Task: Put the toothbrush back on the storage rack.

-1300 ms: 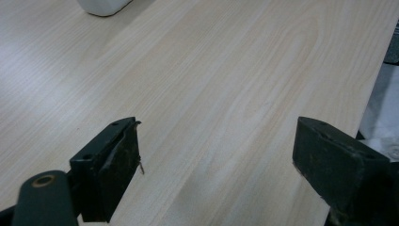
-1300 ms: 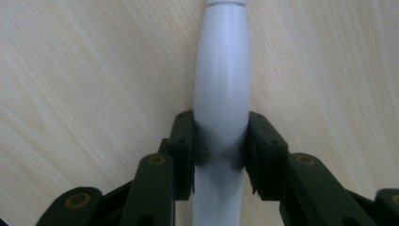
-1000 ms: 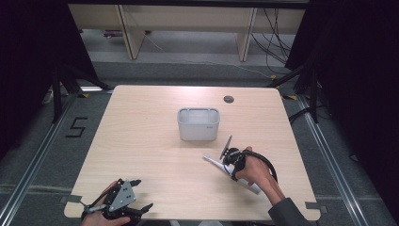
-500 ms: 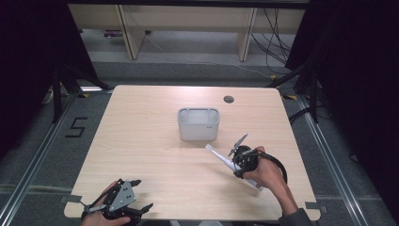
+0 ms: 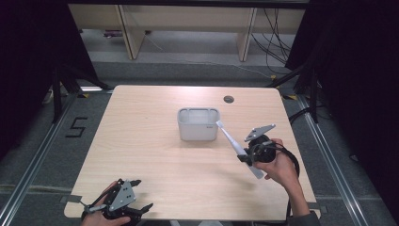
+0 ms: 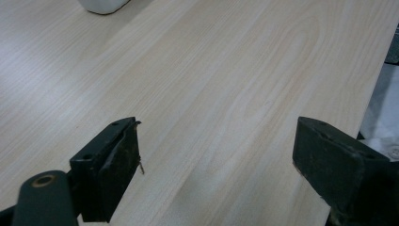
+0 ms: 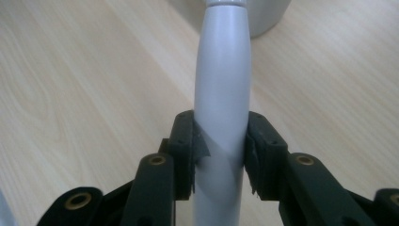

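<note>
One white toothbrush is sitting clamped in my right claw, its long axis pointing up-left toward the grey bin, tip just beside its rim. My left claw is idling wide open, well apart, near the surface edge.

A single readable mark: the numeral "5", laid out in black tape on the grey floor beside the table's left edge, well apart from the white electric toothbrush and on the far side of the table from it. A faint dark mark on the white container's front cannot be read.
</note>
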Motion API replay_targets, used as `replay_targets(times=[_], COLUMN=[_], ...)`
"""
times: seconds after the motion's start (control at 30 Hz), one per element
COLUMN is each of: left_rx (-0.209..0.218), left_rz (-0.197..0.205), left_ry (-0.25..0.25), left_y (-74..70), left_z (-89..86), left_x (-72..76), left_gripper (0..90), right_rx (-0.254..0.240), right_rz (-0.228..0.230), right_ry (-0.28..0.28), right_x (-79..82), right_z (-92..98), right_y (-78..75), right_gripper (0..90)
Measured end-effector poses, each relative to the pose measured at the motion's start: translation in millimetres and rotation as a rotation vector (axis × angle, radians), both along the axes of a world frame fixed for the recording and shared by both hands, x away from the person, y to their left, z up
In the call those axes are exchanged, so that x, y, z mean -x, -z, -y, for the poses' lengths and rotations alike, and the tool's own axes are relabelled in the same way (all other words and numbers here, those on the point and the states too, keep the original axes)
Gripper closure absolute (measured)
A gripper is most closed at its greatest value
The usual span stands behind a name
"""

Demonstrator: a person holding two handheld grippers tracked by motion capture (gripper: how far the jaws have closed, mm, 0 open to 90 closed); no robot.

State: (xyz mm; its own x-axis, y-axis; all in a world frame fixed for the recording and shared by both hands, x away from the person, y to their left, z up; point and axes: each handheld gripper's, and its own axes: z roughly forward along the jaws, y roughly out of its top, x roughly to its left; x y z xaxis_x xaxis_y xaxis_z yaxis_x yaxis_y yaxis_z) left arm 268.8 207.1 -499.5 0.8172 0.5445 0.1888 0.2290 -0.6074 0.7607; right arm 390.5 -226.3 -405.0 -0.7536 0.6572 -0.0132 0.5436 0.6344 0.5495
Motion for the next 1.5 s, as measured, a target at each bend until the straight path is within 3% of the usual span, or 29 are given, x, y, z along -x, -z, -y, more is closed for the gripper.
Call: replay_targets(times=[0.03,0.07,0.13,0.17,0.2,0.23,0.27,0.33,0.37,0.4,0.5,0.57,0.6,0.7,0.73,0.77,0.83,0.9,0.93,1.0,1.07,1.17,1.2,1.27,1.3,1.33,1.5], left_rx=[0.000,-0.001,0.000,0.001,0.001,0.000,0.000,0.000,-0.015,0.000,0.000,-0.016,-0.016,-0.003,-0.008,0.003,-0.009,-0.010,0.002,-0.005,-0.008,-0.015,0.001,0.003,0.004,0.004,0.002], left_rz=[0.000,-0.003,0.000,0.001,0.000,0.000,-0.001,0.001,0.005,0.001,0.001,0.006,0.006,0.002,0.026,0.012,0.011,0.022,0.015,0.002,0.025,0.012,0.003,0.016,0.011,0.011,0.014], left_ry=[0.000,0.002,-0.001,-0.001,0.000,0.000,0.000,-0.001,0.002,0.001,-0.001,0.004,0.004,-0.001,-0.013,-0.004,-0.007,-0.011,-0.008,-0.001,-0.012,-0.001,-0.001,-0.009,-0.005,-0.005,-0.007], left_y=[0.0,0.1,0.0,-0.1,-0.1,0.1,0.2,-0.1,-0.7,0.0,0.0,-0.9,-0.9,-0.7,-0.2,-0.3,-0.5,-0.3,-0.2,-0.7,-0.2,-0.8,-0.4,-0.3,-0.1,-0.1,-0.1], left_z=[0.0,-0.1,-0.3,-0.3,-0.3,-0.2,-0.2,-0.2,-0.7,-0.2,-0.4,-1.1,-1.1,-0.7,-0.3,-0.2,-0.6,-0.6,-0.1,-0.8,-0.5,-1.0,-0.7,-0.4,-0.3,-0.3,-0.1], left_x=[0.0,-0.1,-0.3,-0.2,-0.1,-0.2,-0.3,-0.2,-0.4,-0.1,-0.4,-0.5,-0.5,-0.3,-0.1,0.2,-0.4,-0.3,0.2,-0.4,-0.2,-0.4,-0.4,0.0,0.2,0.2,0.2], left_gripper=[14.7,14.8,14.8,14.8,14.8,14.8,14.8,14.8,14.7,14.8,14.8,14.8,14.8,14.7,14.8,14.8,14.8,14.7,14.7,14.8,14.7,14.7,14.7,14.8,14.8,14.8,14.7], right_rx=[0.000,-0.053,-0.062,-0.076,-0.090,-0.122,-0.122,-0.162,-0.194,-0.226,-0.243,-0.296,-0.296,-0.319,-0.329,-0.345,-0.376,-0.390,-0.383,-0.398,-0.429,-0.440,-0.447,-0.464,-0.460,-0.462,-0.491], right_rz=[0.000,0.029,0.034,0.061,0.054,0.091,0.091,0.115,0.105,0.134,0.163,0.201,0.201,0.229,0.247,0.254,0.316,0.295,0.323,0.332,0.344,0.343,0.349,0.352,0.327,0.355,0.352], right_ry=[0.000,0.029,0.020,0.029,0.055,0.016,0.016,0.045,0.071,0.090,0.104,0.127,0.127,0.130,0.128,0.153,0.142,0.150,0.142,0.149,0.167,0.159,0.152,0.188,0.181,0.175,0.191], right_x=[0.0,-0.8,-4.3,-6.1,-6.4,-11.1,-11.1,-13.7,-14.4,-18.2,-23.9,-30.0,-30.0,-32.9,-34.2,-33.0,-36.8,-35.9,-37.7,-39.3,-41.6,-44.4,-46.2,-48.1,-49.2,-51.5,-55.6], right_z=[0.0,1.8,3.9,5.3,5.0,6.8,6.8,7.4,7.2,6.8,7.2,5.1,5.1,3.9,3.4,2.0,1.8,0.4,0.6,-2.8,-6.2,-8.1,-8.9,-12.8,-13.6,-14.6,-19.7], right_y=[0.0,-0.8,-1.4,-2.2,-2.6,-4.1,-4.1,-6.2,-7.6,-7.4,-6.8,-4.6,-4.6,-5.7,-6.0,-7.3,-10.7,-12.4,-13.6,-15.2,-17.0,-18.9,-19.6,-20.7,-22.7,-22.9,-26.0], right_gripper=[66.6,66.6,66.6,66.6,66.6,66.6,66.6,66.6,66.6,66.6,66.6,66.6,66.6,66.6,66.5,66.6,66.6,66.6,66.6,66.5,66.5,66.5,66.5,66.5,66.5,66.6,66.5])
